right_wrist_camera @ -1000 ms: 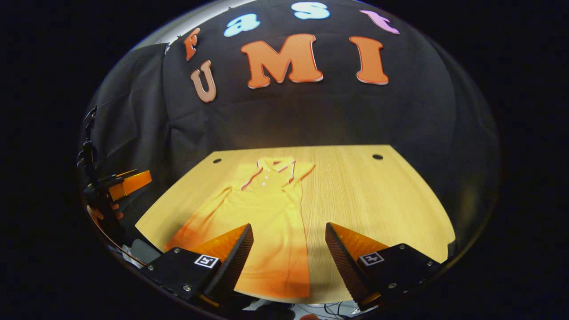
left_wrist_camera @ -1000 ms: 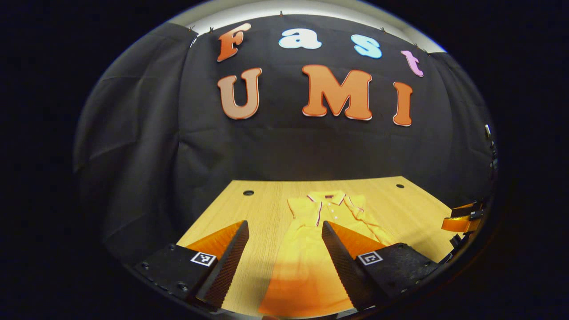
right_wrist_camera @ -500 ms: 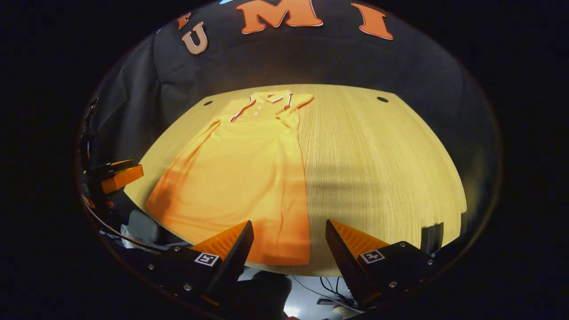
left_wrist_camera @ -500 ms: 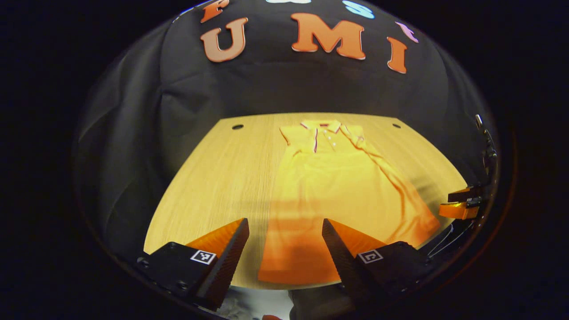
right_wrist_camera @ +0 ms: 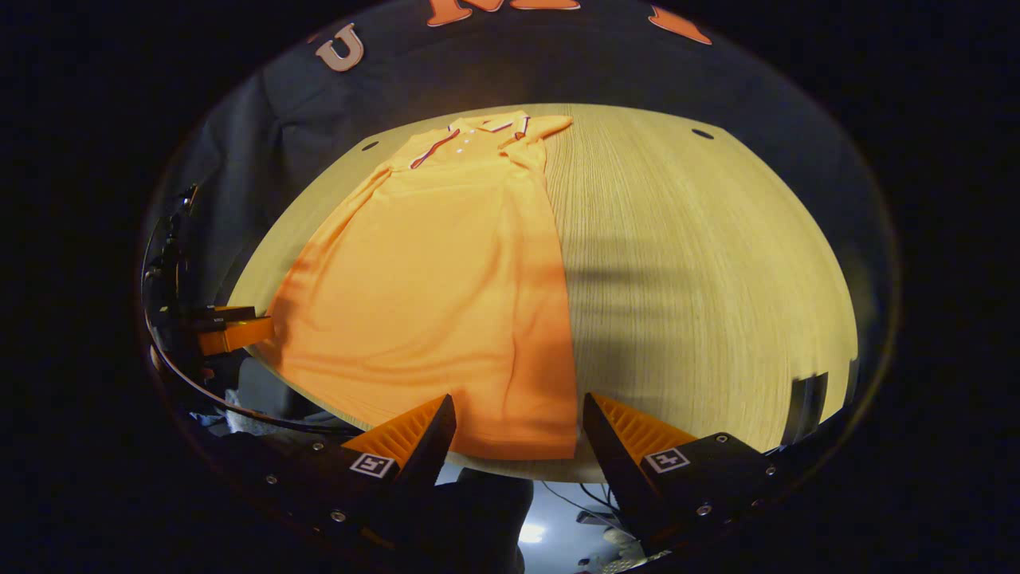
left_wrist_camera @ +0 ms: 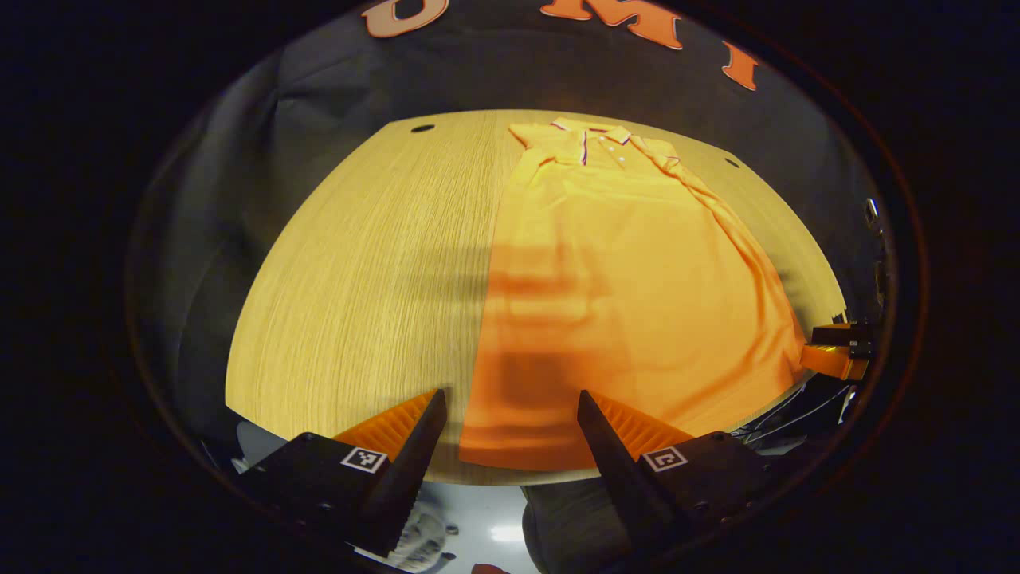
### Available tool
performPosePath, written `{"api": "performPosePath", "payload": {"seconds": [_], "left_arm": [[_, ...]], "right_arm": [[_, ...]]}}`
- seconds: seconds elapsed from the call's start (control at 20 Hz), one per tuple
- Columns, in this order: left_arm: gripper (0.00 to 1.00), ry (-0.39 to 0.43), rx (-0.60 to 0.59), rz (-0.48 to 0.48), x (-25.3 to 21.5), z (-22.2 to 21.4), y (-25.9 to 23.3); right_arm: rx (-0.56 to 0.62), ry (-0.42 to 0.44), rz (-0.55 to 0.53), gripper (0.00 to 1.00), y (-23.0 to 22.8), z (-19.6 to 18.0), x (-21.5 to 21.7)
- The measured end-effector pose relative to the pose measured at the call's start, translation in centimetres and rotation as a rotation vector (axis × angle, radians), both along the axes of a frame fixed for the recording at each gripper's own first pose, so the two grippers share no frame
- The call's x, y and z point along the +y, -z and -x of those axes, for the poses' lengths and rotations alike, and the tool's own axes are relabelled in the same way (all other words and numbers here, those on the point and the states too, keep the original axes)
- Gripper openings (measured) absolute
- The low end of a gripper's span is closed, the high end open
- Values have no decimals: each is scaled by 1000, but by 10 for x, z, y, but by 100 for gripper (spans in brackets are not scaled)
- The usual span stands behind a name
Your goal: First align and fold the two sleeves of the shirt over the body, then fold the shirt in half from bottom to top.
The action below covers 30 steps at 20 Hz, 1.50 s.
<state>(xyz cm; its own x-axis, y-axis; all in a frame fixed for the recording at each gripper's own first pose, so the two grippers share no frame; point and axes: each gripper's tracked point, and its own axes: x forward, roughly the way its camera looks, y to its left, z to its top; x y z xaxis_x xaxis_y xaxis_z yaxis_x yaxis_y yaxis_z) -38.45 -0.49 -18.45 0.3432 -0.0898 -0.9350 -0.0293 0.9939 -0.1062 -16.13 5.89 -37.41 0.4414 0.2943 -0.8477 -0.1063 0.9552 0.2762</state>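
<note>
Both grippers had tilted downward over the past second. The left gripper (left_wrist_camera: 510, 434) and right gripper (right_wrist_camera: 518, 434) hovered with fingers released, at 6 o'clock above the hem of the orange polo shirt (left_wrist_camera: 621, 287), which lay flat on the light wooden surface (left_wrist_camera: 358, 271), collar at 12 o'clock. The bottom-to-top fold looked imminent.

**Lots of bare desk on both sides**

The desk (left_wrist_camera: 358, 263) is bare wood all along one side of the flat shirt (left_wrist_camera: 629, 271), so a gripper can pass there. In the right gripper view, the wide bare part lies on the shirt's other side. The black cloth wall (right_wrist_camera: 478, 72) blocks the far edge.
</note>
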Motion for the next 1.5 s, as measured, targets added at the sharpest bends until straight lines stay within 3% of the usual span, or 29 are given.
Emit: {"api": "performPosePath", "payload": {"seconds": [0.05, 0.25, 0.35, 0.4, 0.5, 0.55, 0.6, 0.65, 0.7, 0.75, 0.8, 0.95, 1.2, 1.5], "left_arm": [[100, -17, 31, 1, 2, 4, 3], [98, 40, 96, -21, -5, 0, 4], [92, 37, 135, -20, -10, 0, 6], [85, 49, 149, -22, -15, -1, 6], [57, 90, 165, -13, -29, -2, 3], [41, 99, 171, -5, -36, -3, 4], [29, 100, 172, -10, -41, -4, 4], [7, 143, 186, -11, -44, -5, 5], [5, 158, 190, 9, -50, -6, 5], [5, 150, 187, 38, -55, -10, 10], [0, 139, 188, 96, -62, -12, 19], [1, 102, 199, 167, -61, -15, 1], [1, 52, 145, 272, -59, -51, -27], [1, 62, 59, 335, -59, -106, -51]], "right_arm": [[-2, 5, 6, 98, -1, -1, -3], [57, -26, 76, 92, 3, -1, 3], [90, -28, 117, 78, 5, -3, 4], [104, -9, 96, 65, 4, -5, 11], [136, -16, 39, 43, 3, -9, 27], [160, -33, 2, 40, 3, -8, 34], [182, -9, -35, 30, 0, -9, 38], [219, 7, -124, 21, -1, -8, 52], [290, 12, -230, 18, 4, -3, 73], [337, 77, -331, 17, -6, 4, 82], [367, 89, -390, 4, -4, 3, 93], [312, 88, -363, 3, -8, -10, 85], [254, 86, -409, 2, -35, -40, 82], [209, 177, -507, 2, -61, -78, 71]]}}
